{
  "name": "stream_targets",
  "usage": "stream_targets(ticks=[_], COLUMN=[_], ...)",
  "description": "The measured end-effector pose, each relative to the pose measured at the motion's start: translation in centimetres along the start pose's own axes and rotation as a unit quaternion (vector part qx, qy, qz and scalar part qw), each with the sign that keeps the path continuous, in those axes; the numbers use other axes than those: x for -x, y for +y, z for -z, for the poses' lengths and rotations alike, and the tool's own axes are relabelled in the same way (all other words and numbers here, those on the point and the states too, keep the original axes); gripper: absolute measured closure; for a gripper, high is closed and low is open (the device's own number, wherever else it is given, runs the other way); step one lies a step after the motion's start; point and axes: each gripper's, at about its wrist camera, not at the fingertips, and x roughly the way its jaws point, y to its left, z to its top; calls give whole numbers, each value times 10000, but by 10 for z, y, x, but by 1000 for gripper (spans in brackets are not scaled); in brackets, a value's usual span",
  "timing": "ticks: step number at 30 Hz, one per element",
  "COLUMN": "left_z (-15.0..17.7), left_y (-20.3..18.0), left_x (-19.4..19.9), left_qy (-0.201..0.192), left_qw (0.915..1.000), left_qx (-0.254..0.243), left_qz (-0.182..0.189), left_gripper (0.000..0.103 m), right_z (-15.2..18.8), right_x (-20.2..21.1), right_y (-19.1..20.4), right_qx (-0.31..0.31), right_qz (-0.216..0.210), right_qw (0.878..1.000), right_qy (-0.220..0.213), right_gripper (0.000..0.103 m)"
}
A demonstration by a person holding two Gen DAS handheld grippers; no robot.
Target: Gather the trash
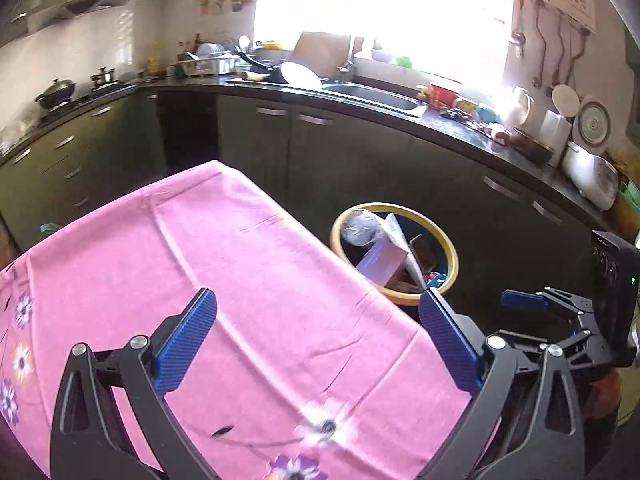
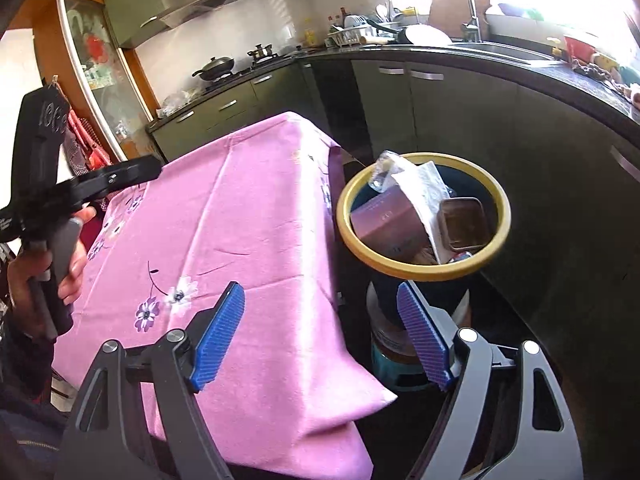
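Now we are angling both released grippers downward: left gripper [image 1: 318, 332] over the pink tabletop [image 1: 240, 280], right gripper [image 2: 322, 330] beside the trash-filled bin [image 2: 424, 274], nothing between either's jaws.

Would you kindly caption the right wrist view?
Open right hand-held gripper above pink tablecloth, beside trash-filled yellow-rimmed bin.

The left gripper [image 1: 318, 322] hangs above the pink tablecloth [image 1: 240, 280], its 2 blue pads wide apart with nothing between them. Just beyond its right finger stands the yellow-rimmed bin [image 1: 452, 256] (a purple box [image 1: 382, 260] and wrappers inside). Farther right, the right gripper [image 1: 524, 301].
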Motion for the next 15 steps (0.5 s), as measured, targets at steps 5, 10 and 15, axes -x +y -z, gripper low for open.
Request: stream_targets(ticks=[5,10,15], left_z=[32,59,82], left_y=[35,57,63], left_x=[65,125,170], left_qy=[-391,-719,-977], left_qw=[9957,9824,9682], left_qx=[266,534,767], left_qz=[-801,-1640,-2172], left_gripper=[7,6,6], right_z=[1,4,9], right_x=[6,25,51], right_y=[29,56,76], right_qx=[174,466,575], right_qz=[13,217,415], right_qw=[9997,9981,9959], right_qy=[-172,-341,-568], right_gripper=[11,5,5])
